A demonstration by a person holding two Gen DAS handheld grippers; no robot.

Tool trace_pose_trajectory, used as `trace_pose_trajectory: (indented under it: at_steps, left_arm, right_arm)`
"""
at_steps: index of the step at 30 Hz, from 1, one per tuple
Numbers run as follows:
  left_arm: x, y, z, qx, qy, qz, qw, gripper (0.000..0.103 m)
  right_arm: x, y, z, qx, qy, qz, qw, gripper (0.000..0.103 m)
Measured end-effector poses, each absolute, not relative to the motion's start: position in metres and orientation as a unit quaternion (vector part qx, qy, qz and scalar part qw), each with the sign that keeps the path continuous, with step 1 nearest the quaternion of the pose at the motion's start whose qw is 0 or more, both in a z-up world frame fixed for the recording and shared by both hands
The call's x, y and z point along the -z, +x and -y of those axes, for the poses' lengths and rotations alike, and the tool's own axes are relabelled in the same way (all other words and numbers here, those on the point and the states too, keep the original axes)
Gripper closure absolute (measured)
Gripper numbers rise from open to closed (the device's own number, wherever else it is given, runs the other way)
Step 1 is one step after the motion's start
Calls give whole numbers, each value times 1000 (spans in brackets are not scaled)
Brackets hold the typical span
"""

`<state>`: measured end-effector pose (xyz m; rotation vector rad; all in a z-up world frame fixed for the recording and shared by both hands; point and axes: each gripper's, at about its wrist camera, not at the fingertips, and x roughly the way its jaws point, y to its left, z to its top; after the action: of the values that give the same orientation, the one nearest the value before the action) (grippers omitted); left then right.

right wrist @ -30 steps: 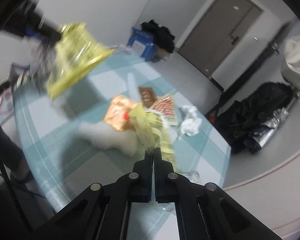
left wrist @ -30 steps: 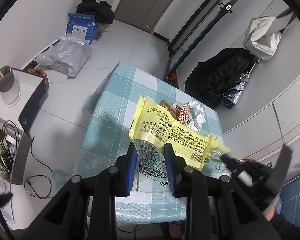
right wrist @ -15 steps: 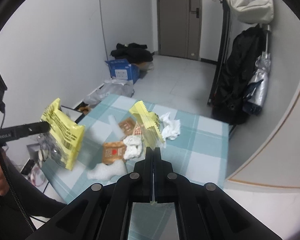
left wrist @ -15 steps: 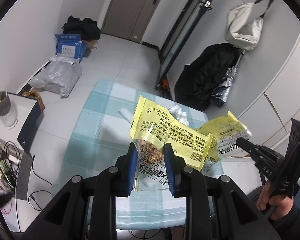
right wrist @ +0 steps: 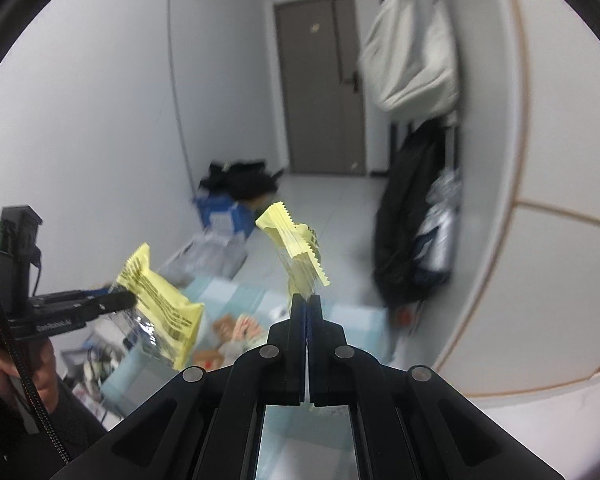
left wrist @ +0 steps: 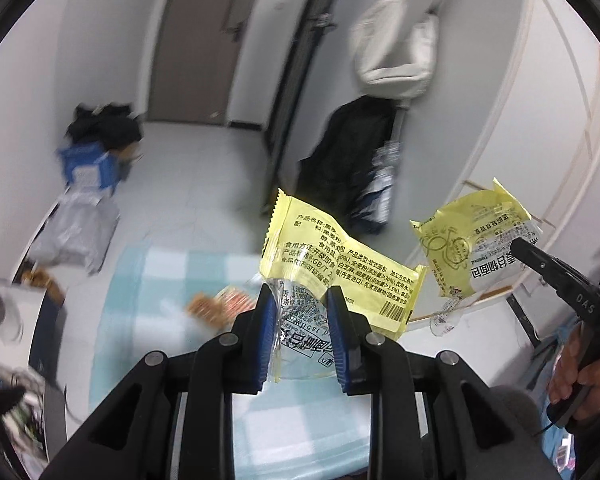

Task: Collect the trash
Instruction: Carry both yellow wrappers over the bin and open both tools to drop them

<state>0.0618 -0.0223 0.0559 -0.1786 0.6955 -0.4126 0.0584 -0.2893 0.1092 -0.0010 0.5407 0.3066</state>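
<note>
My left gripper [left wrist: 300, 312] is shut on a yellow and clear bread wrapper [left wrist: 340, 264], which stands up between its blue pads. In the right wrist view this gripper [right wrist: 124, 300] and its wrapper [right wrist: 160, 304] hang at the left. My right gripper [right wrist: 306, 300] is shut on a second yellow wrapper [right wrist: 296, 240], seen edge-on. From the left wrist view that gripper [left wrist: 518, 246] reaches in from the right, pinching its wrapper [left wrist: 472, 240]. Both wrappers are held in the air above the teal checked table [left wrist: 152, 320]. More wrappers [left wrist: 216, 304] lie on the cloth.
A black bag [left wrist: 348, 160] and a white bag [left wrist: 396, 52] hang by the wall beyond the table. On the floor lie a blue box [left wrist: 88, 168] and a grey plastic sack [left wrist: 76, 228]. A closed door [right wrist: 320, 80] stands at the far end. A hand [left wrist: 576, 368] grips the right handle.
Both grippers have risen away from the table, each with its wrapper, and both views have rolled. The table now sits lower and smaller in view.
</note>
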Motion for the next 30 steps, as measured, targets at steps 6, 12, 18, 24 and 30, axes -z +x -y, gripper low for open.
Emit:
trace_pose_trajectory:
  at_steps: [6,12,18,24,30]
  left_arm:
    - [-72,72,95,267,-37,-338,902,83]
    - [-49,78,168,321,26,-361,875,84]
    - [-18,82,242,362,108,-398,836,84]
    - [32,81,319,406,189,-449,773,86]
    - [90,78,370,412,290,-495,708,91]
  right_arm:
    - [-126,31,360,-85,41,-246,965,103]
    - [-91,-5,440,-1,93,-271,958,103]
    - [-36,-35,505,61,162,-305,936,103]
    - [39,-49,536,79,225,-361,901,103]
    - [117,-50,554,94,279,-413,862,103]
